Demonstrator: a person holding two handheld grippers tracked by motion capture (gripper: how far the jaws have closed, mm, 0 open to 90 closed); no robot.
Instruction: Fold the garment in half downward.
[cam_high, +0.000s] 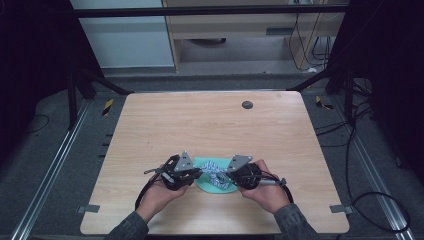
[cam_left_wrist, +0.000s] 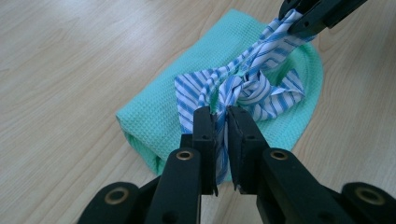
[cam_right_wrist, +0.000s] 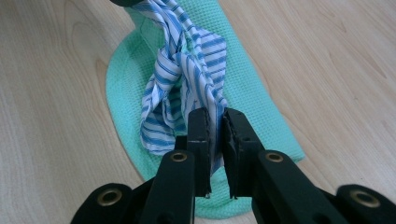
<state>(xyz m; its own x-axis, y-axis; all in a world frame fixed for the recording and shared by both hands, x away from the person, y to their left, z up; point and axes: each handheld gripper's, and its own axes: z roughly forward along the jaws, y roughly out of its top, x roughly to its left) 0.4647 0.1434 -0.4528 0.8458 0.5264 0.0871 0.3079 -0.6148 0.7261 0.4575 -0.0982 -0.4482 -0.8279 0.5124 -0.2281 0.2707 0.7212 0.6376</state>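
Gripping from both sides now: the left gripper (cam_high: 196, 173) and the right gripper (cam_high: 231, 176) face each other low on the bench (cam_high: 210, 120), toward six o'clock, each in one of the person's hands. Between them lies a folded green cloth (cam_high: 207, 184), and across its top runs a blue-and-white striped strip of fabric (cam_high: 214, 170) with a knot in the middle.

Looking along the left gripper (cam_left_wrist: 222, 121), its jaws are pressed together on one tail of the striped strip (cam_left_wrist: 243, 88), a thin sliver of fabric pinched between the pads. The other tail rises toward one o'clock in that view, where the far gripper (cam_left_wrist: 299, 21) holds it at the end. The green cloth (cam_left_wrist: 159, 121) sits flat beneath, a rounded edge on one side.

From the right gripper (cam_right_wrist: 218, 123) it is the same story: jaws clamped on the strip (cam_right_wrist: 187, 79), with the band running up and away toward eleven o'clock over the green cloth (cam_right_wrist: 261, 107).

Why hold it like this? Each tail is taken close behind the knot, so a pull from both ends acts straight through it. My read is that the knot is being drawn tight, or held ready for it, with the strip stretched but not yet fully taut. Keeping the work low, right over the cloth, lets the knot settle on the bundle instead of sliding off. The risk I see is a thin tail slipping out of the pads under a hard tug.
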